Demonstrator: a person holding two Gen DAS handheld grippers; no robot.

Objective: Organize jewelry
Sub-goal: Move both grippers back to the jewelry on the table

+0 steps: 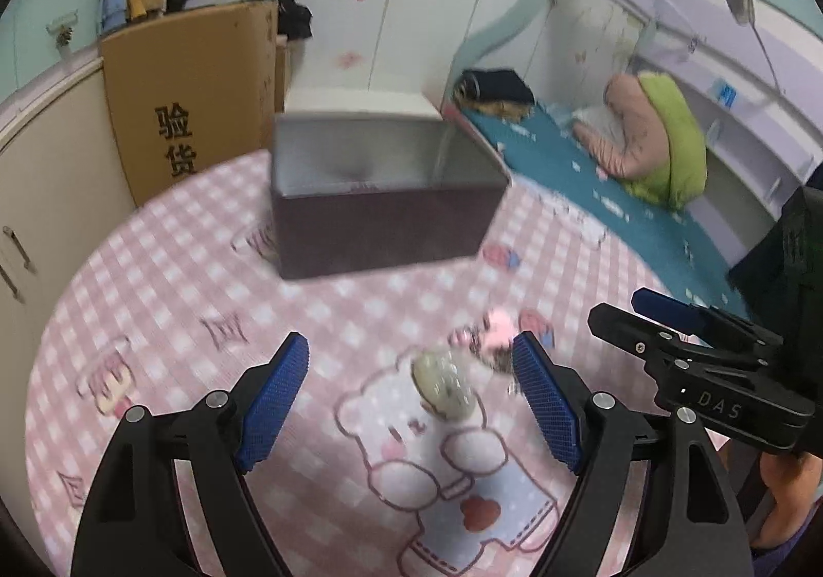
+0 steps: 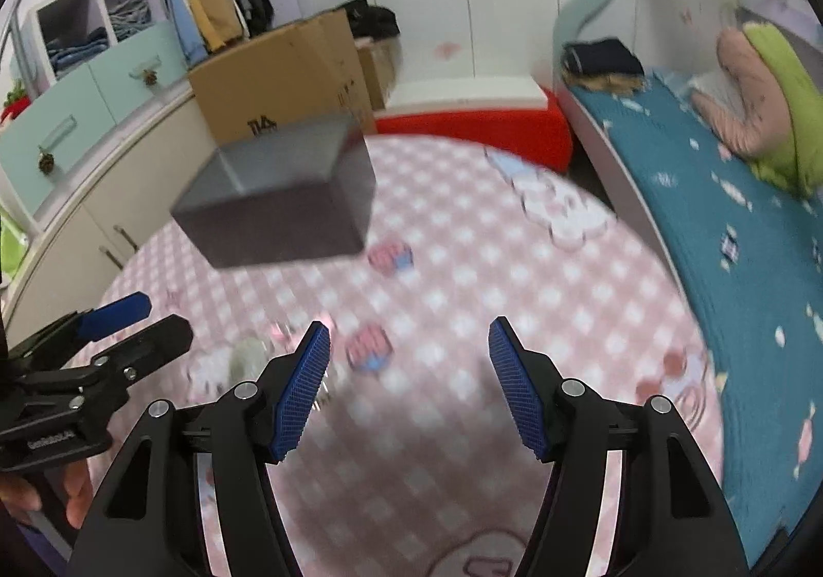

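A pale green bangle (image 1: 442,384) lies on the pink checked cloth (image 1: 170,278), between my left gripper's (image 1: 411,350) open blue pads. A small pink trinket (image 1: 494,335) lies just beyond it by the right pad. An open dark box (image 1: 380,196) with a grey lining stands farther back. In the right wrist view my right gripper (image 2: 409,335) is open and empty above the cloth (image 2: 463,268); the box (image 2: 283,212) is at upper left and the bangle (image 2: 247,356) is blurred at left.
A cardboard carton (image 1: 190,98) stands behind the table at left. A bed with a teal cover (image 2: 720,217) runs along the right. A red stool (image 2: 478,124) stands beyond the table. The right gripper (image 1: 694,361) shows at the left view's right edge.
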